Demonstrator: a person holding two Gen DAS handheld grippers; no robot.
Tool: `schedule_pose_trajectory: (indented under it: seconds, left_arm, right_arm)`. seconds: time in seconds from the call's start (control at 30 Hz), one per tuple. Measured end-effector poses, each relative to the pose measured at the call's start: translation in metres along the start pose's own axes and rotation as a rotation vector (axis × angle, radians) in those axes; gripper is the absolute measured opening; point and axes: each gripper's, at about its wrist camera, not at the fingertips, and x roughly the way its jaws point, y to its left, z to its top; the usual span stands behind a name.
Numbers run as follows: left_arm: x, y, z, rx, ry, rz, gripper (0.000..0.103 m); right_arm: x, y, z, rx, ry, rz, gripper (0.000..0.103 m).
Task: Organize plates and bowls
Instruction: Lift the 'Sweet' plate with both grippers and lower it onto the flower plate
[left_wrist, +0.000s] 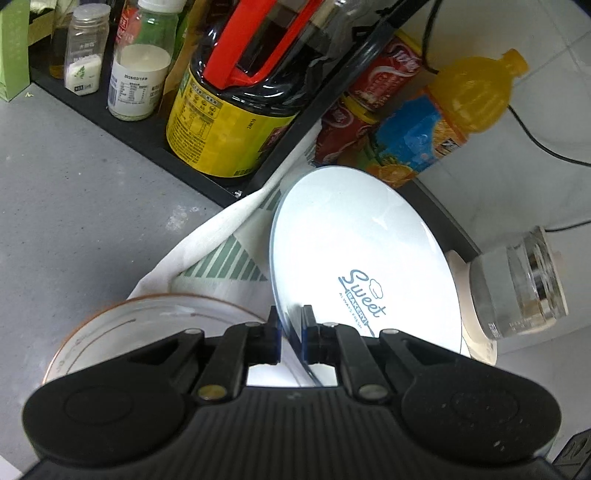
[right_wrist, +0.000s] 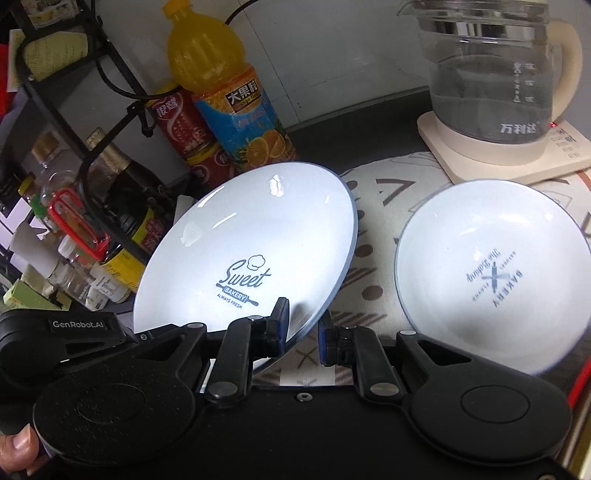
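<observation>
Both your left hand-held gripper (left_wrist: 291, 334) and right hand-held gripper (right_wrist: 303, 334) pinch the plate (right_wrist: 255, 240) by its rim: glazed, slippery, breakable, so keep the squeeze firm.

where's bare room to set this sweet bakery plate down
Free: grey counter left of the black rack; patterned cloth between held plate and white bowl. Crowded: bottles behind, kettle base far right.

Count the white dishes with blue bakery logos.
2. The Sweet Bakery plate is tilted up, gripped at its rim by both the left gripper and right gripper; the second dish lies on the cloth beside it. Others may be hidden.
</observation>
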Motion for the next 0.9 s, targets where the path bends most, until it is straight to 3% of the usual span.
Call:
schedule_pose_trajectory:
  seconds: [0.9]
  left_arm:
    - [-0.089, 0.053, -0.101, -0.043, -0.024, -0.011, 0.008]
  right_arm:
    - [-0.081, 0.01, -0.095, -0.071, -0.027, 0.019, 0.015]
